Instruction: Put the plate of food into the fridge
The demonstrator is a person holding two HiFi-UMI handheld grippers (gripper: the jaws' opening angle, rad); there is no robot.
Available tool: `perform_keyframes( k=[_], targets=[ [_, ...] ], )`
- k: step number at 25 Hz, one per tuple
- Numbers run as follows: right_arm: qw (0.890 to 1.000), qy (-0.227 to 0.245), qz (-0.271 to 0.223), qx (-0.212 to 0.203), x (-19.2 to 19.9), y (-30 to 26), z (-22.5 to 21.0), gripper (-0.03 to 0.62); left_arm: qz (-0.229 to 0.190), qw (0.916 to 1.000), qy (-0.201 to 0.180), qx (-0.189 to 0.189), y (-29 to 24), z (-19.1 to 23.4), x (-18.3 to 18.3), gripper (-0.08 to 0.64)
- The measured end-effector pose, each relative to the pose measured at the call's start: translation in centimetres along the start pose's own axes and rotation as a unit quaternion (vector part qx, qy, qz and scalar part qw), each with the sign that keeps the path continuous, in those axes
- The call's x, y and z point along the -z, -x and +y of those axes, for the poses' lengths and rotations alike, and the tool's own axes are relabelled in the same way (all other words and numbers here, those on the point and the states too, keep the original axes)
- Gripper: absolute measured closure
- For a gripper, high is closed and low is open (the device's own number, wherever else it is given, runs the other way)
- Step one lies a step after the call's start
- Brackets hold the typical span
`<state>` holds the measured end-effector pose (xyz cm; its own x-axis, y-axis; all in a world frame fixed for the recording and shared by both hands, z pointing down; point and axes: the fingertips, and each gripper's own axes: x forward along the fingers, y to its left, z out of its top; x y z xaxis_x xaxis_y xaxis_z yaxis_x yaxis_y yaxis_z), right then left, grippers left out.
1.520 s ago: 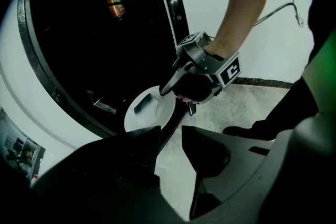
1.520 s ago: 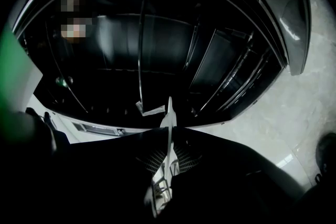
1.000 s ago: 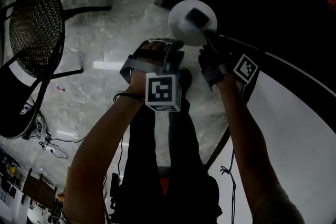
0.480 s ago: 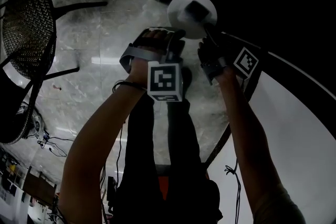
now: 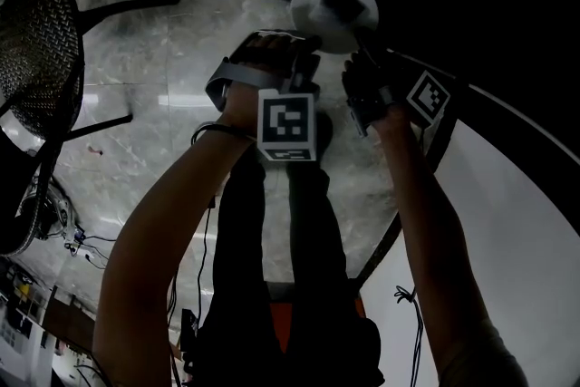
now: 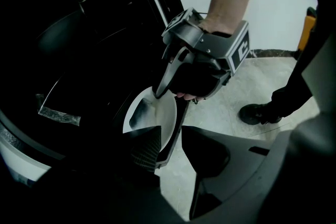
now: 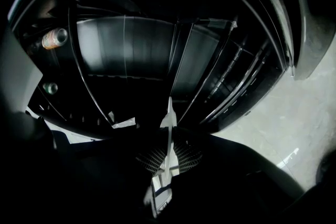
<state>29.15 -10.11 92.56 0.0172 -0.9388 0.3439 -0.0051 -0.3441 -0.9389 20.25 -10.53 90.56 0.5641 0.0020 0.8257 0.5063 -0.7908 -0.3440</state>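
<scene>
White round plate [image 5: 313,18] with dark food [image 5: 343,3], rim in right gripper [image 7: 167,150], at open dark fridge [image 7: 131,50]

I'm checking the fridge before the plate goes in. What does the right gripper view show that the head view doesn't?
Only the right gripper view: the dark fridge's shelves and a small can at the left. Only the head view: a black mesh chair and the left hand-held gripper. Both: the round white plate, clamped by the right hand-held gripper, and grey marble floor.

A black mesh chair [image 5: 38,45] stands on the grey marble floor [image 5: 154,127] — tangled cables [image 5: 74,238] lie nearby.
</scene>
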Motion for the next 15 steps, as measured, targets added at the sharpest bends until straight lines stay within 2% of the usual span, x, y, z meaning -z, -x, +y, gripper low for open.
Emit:
perform_keyframes(
  k=[15],
  targets=[
    [0.999,-0.033,-0.038,0.006,-0.6,-0.8,-1.3,0.558,0.014,0.9998,0.003,-0.016,-2.5,1.4,0.6,0.471]
  ],
)
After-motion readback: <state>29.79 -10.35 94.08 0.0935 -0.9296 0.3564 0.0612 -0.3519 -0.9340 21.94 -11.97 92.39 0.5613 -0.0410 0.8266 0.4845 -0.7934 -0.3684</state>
